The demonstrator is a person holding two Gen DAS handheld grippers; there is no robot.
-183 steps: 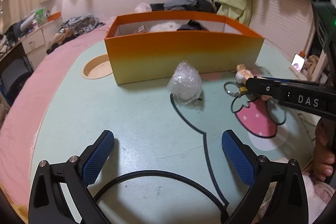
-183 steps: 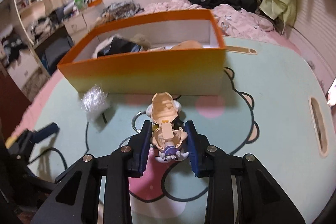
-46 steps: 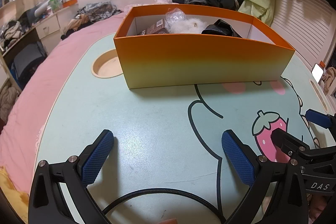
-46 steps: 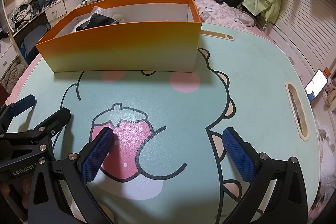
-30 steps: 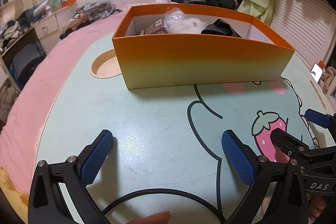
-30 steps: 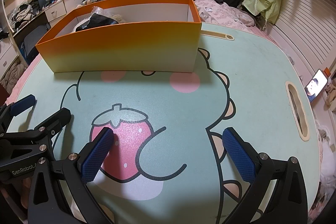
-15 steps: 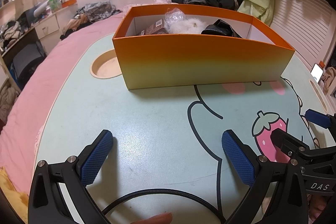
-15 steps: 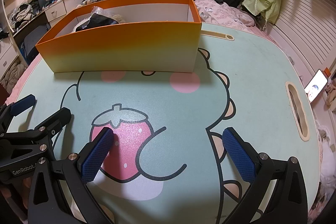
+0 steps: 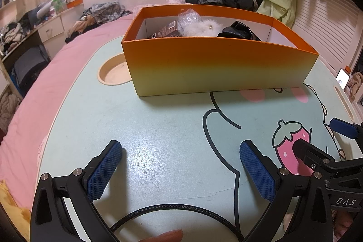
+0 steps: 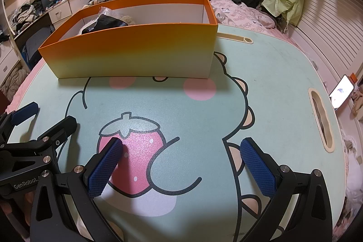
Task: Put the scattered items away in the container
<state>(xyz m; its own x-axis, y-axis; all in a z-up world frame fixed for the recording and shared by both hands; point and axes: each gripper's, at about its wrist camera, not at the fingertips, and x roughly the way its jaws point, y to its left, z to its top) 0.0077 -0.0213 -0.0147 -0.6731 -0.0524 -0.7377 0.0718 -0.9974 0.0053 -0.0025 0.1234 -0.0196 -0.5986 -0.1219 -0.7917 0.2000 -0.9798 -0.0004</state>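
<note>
The orange box stands at the far side of the mint table; it also shows in the right wrist view. Inside lie a crumpled plastic wrap, a white fluffy item, a brown packet and a black item. My left gripper is open and empty low over the near table. My right gripper is open and empty over the strawberry print. Each gripper shows at the edge of the other's view.
The table has a round cup recess left of the box and a slot handle at the right. A black cable loops below my left gripper. A lit phone lies off the table's right edge. Bedding and clothes lie behind.
Over the last 1.5 s both grippers stay still and open. Since 6 s ago the plastic wrap and the figurine have left the table; the wrap now lies in the box.
</note>
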